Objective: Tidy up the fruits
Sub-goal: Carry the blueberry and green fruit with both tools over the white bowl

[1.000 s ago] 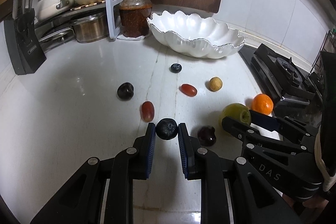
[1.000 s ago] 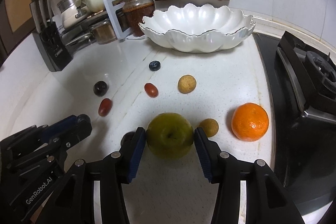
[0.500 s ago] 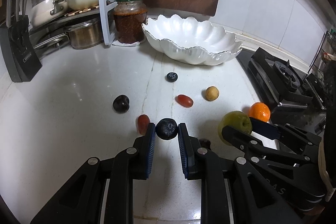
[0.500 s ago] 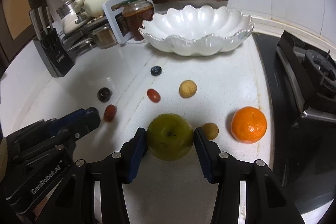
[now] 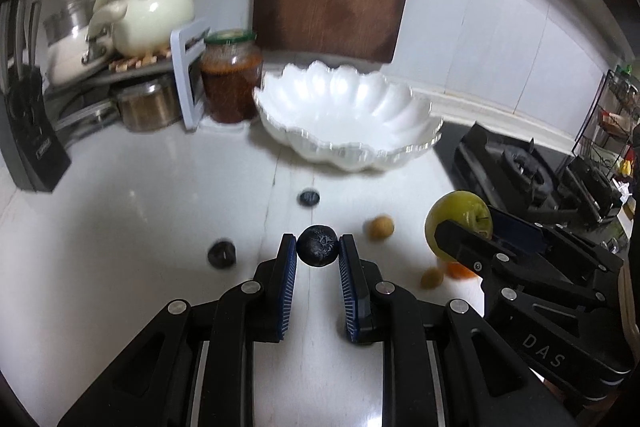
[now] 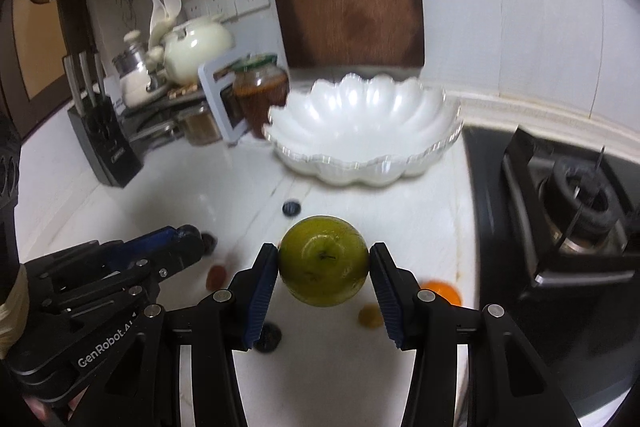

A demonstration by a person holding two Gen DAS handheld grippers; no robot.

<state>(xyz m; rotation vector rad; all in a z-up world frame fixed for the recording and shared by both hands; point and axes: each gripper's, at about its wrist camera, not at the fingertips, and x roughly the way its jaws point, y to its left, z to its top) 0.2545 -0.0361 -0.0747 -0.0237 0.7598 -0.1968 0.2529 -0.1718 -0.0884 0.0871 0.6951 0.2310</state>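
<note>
Glossy green apple (image 6: 323, 260), wrinkled dark plum (image 5: 318, 245).

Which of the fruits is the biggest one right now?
The green apple, clamped in the right tool; every other fruit is far smaller, including the dark round fruit in the left tool.

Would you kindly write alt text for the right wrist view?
The right gripper holds a green apple above a white counter, facing a scalloped white bowl. The left gripper is at lower left; a stove is at right.
</note>
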